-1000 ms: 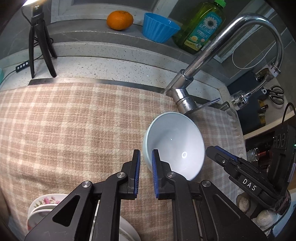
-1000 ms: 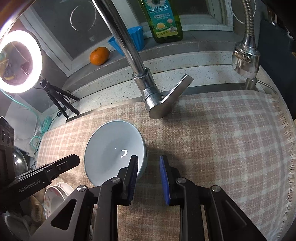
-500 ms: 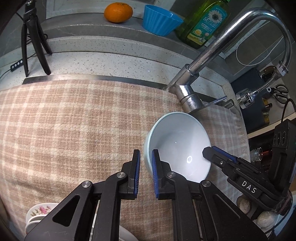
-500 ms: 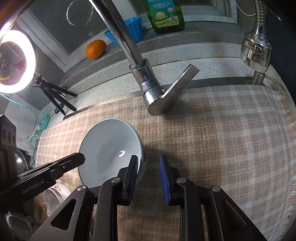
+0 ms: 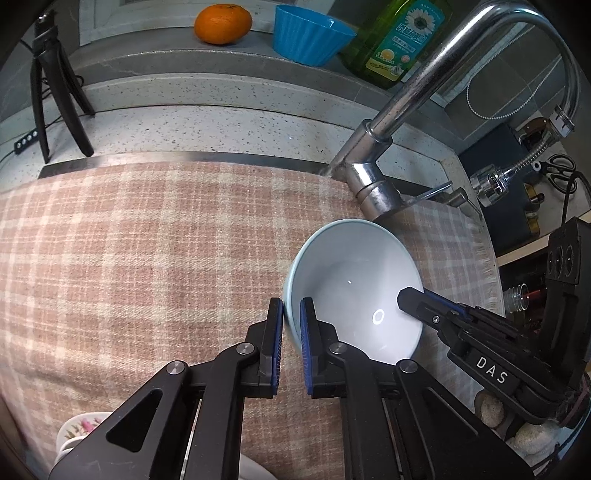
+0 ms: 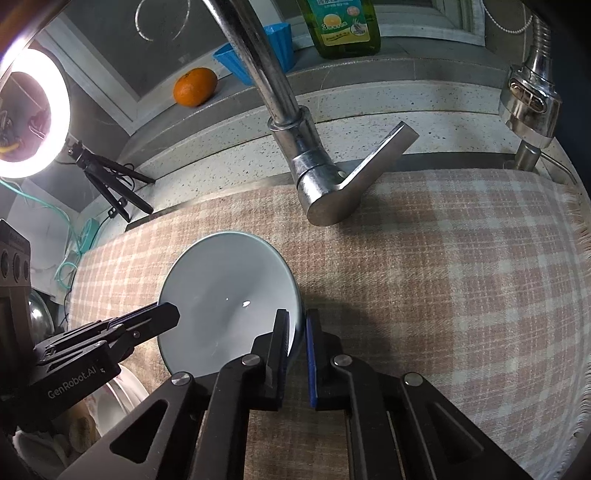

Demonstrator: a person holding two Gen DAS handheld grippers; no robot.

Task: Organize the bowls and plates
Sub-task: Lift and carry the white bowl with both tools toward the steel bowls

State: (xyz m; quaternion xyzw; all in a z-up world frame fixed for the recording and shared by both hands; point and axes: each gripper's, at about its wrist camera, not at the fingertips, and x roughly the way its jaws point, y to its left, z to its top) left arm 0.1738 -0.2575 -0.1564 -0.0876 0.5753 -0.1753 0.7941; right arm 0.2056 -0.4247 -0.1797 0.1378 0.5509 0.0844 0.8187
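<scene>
A pale blue bowl (image 5: 354,284) is held over the checked cloth (image 5: 147,258) below the tap; it also shows in the right wrist view (image 6: 225,295). My left gripper (image 5: 291,321) is shut on the bowl's left rim. My right gripper (image 6: 297,328) is shut on the bowl's right rim, one finger inside and one outside. Each gripper shows in the other's view, the right one (image 5: 417,301) at the bowl's far rim and the left one (image 6: 162,314) likewise. Flowered plates (image 5: 79,428) are stacked at the lower left.
A chrome tap (image 6: 310,177) with its lever rises just behind the bowl. On the sill stand an orange (image 5: 222,23), a blue cup (image 5: 310,37) and a green soap bottle (image 5: 395,40). A tripod (image 5: 55,92) and ring light (image 6: 22,114) stand left. A pull-out sprayer (image 6: 528,107) is right.
The right gripper has closed on the bowl's rim. Both grippers and the bowl have shifted a little toward the tap.
</scene>
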